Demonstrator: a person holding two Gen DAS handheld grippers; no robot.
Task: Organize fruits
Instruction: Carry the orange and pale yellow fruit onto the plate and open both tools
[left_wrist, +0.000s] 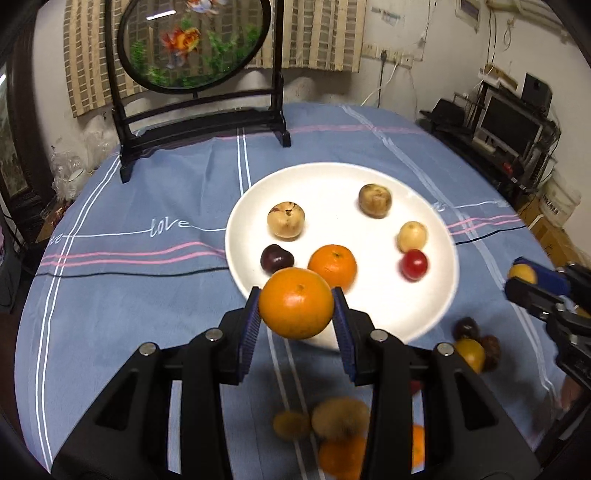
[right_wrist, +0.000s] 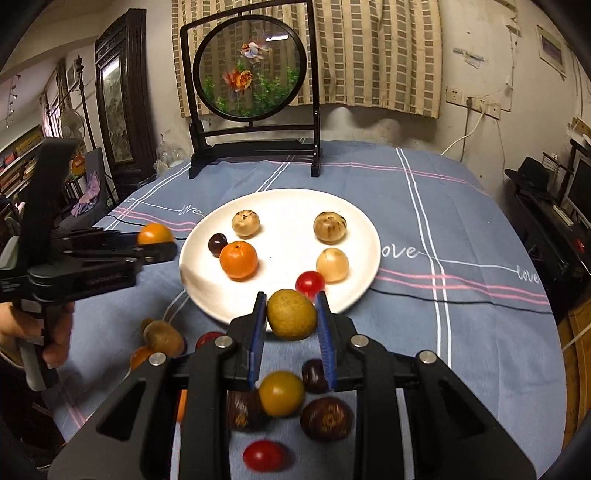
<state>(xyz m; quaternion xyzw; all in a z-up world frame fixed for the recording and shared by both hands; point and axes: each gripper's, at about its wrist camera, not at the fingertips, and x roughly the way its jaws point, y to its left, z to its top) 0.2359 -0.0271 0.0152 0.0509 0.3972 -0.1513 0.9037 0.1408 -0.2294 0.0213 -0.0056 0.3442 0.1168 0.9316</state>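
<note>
My left gripper (left_wrist: 296, 308) is shut on an orange (left_wrist: 295, 303), held above the near rim of the white plate (left_wrist: 369, 177). My right gripper (right_wrist: 291, 314) is shut on a yellow-green fruit (right_wrist: 291, 314) just short of the plate's (right_wrist: 280, 197) near rim. On the plate lie another orange (left_wrist: 332, 266), a dark plum (left_wrist: 277, 259), a red cherry tomato (left_wrist: 413, 264) and three pale brown fruits. The left gripper also shows at the left of the right wrist view (right_wrist: 162, 240), the right gripper at the right edge of the left wrist view (left_wrist: 524, 280).
Loose fruits lie on the blue tablecloth (right_wrist: 461, 332) below the grippers: a yellow one (right_wrist: 281, 393), dark brown ones (right_wrist: 326, 418), a red tomato (right_wrist: 263, 455), oranges (left_wrist: 341, 456). A black-framed round goldfish screen (right_wrist: 251, 66) stands at the table's far side.
</note>
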